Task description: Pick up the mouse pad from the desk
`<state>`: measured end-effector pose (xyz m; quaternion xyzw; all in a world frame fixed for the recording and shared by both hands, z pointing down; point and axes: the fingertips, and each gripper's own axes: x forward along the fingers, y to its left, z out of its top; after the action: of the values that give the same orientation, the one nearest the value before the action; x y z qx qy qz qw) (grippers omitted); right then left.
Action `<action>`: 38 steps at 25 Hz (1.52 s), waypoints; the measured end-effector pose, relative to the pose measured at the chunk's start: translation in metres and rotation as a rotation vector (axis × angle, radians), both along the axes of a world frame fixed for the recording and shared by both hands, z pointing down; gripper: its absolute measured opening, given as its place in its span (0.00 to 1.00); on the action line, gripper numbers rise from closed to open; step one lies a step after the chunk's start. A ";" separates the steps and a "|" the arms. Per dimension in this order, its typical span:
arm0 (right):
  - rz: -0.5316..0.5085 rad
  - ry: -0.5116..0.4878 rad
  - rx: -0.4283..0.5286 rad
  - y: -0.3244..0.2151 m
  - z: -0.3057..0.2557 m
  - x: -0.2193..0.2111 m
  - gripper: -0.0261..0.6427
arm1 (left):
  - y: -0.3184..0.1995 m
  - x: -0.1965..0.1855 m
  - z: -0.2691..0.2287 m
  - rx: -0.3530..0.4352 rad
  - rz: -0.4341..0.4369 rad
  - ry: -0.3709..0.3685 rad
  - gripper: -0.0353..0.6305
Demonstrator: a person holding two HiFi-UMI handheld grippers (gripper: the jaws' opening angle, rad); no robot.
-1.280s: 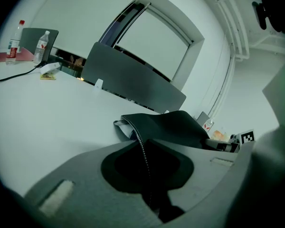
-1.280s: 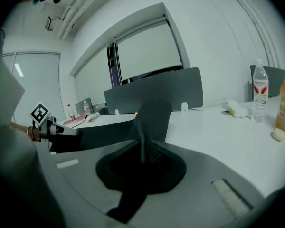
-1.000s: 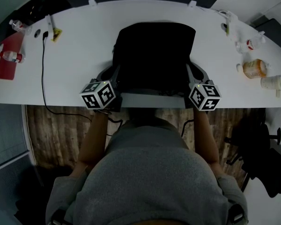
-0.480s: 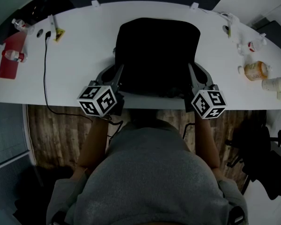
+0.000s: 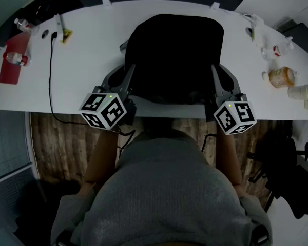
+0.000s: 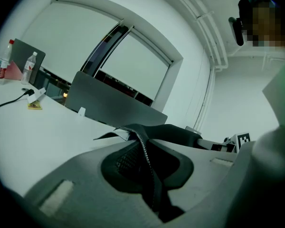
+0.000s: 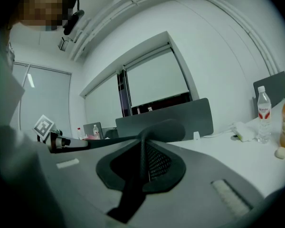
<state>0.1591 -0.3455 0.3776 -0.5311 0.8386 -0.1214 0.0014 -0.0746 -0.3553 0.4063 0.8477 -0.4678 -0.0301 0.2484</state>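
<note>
The black mouse pad hangs above the white desk, held by its near corners. My left gripper is shut on the pad's near left edge, and my right gripper is shut on the near right edge. In the left gripper view the pad's thin edge runs pinched between the jaws of the left gripper, and the rest of the pad curves away to the right. In the right gripper view the pad droops leftward from the right gripper, which clamps its edge.
A red folder with a small bottle lies at the desk's left end, and a black cable runs beside it. At the right end stand an orange bottle and a white bottle. A dark chair is on the floor at right.
Both grippers have risen with the mouse pad clamped in them, lifting it off the desk and closer to the head camera.
</note>
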 end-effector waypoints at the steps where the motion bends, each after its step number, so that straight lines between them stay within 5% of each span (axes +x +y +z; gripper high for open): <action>1: -0.003 -0.002 0.013 0.001 -0.006 -0.001 0.07 | 0.000 -0.001 -0.006 0.014 -0.001 -0.001 0.12; 20: -0.044 0.010 0.215 0.021 -0.098 -0.026 0.07 | 0.012 -0.005 -0.097 0.199 0.010 0.011 0.12; 38: -0.020 0.012 0.262 0.045 -0.109 -0.051 0.07 | 0.031 -0.018 -0.107 0.246 0.057 0.021 0.12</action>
<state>0.1085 -0.3006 0.2691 -0.5189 0.8524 -0.0075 0.0647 -0.0929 -0.3242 0.2991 0.8845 -0.4335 -0.0889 0.1481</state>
